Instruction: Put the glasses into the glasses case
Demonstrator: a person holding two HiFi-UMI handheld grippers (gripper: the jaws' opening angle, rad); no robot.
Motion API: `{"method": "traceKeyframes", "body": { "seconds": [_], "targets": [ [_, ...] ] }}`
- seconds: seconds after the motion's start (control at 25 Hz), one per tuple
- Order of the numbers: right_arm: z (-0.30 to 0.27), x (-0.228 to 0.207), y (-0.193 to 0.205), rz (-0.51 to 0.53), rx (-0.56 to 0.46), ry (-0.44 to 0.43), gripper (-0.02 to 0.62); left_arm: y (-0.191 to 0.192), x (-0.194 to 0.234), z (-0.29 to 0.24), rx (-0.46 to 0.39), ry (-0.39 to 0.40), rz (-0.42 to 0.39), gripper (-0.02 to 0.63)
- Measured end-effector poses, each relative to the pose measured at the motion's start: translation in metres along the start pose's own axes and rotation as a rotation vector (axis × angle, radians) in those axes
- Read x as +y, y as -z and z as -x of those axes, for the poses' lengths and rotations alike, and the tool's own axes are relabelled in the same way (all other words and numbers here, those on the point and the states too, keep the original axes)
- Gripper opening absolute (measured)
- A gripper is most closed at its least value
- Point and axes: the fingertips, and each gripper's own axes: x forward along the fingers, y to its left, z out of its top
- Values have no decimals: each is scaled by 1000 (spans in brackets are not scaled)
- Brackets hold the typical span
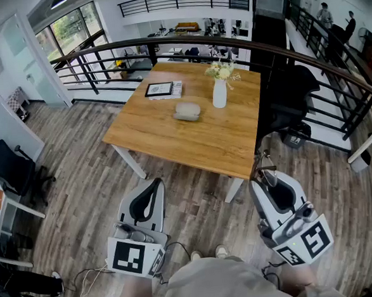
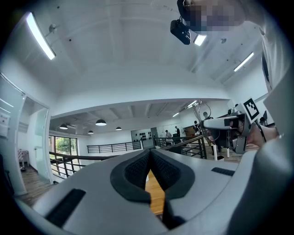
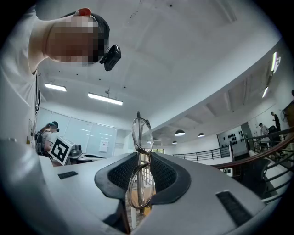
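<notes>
A pair of thin metal-framed glasses (image 3: 141, 135) stands on edge between the dark pads of my right gripper (image 3: 139, 160), which is shut on it. From the head view the glasses (image 1: 264, 166) stick out of the right gripper (image 1: 268, 181), low and near the table's front right corner. A grey-beige glasses case (image 1: 187, 111) lies closed in the middle of the wooden table (image 1: 172, 136), well ahead of both grippers. My left gripper (image 1: 154, 184) hangs short of the table's front edge. Its jaws meet at the tips (image 2: 149, 153) with nothing between them.
A white vase with flowers (image 1: 219, 91) stands just right of the case. A dark-framed tablet on a book (image 1: 163, 89) lies at the far left of the table. A black chair (image 1: 294, 99) and a curved railing (image 1: 333, 71) are to the right.
</notes>
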Motion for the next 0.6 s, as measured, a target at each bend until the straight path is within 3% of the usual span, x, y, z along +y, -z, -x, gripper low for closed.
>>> {"method": "traceKeyframes", "body": {
  "seconds": [0.6],
  "targets": [
    [7, -13, 11, -27, 18, -2, 112, 8, -20, -5, 51, 22, -18, 15]
  ]
}}
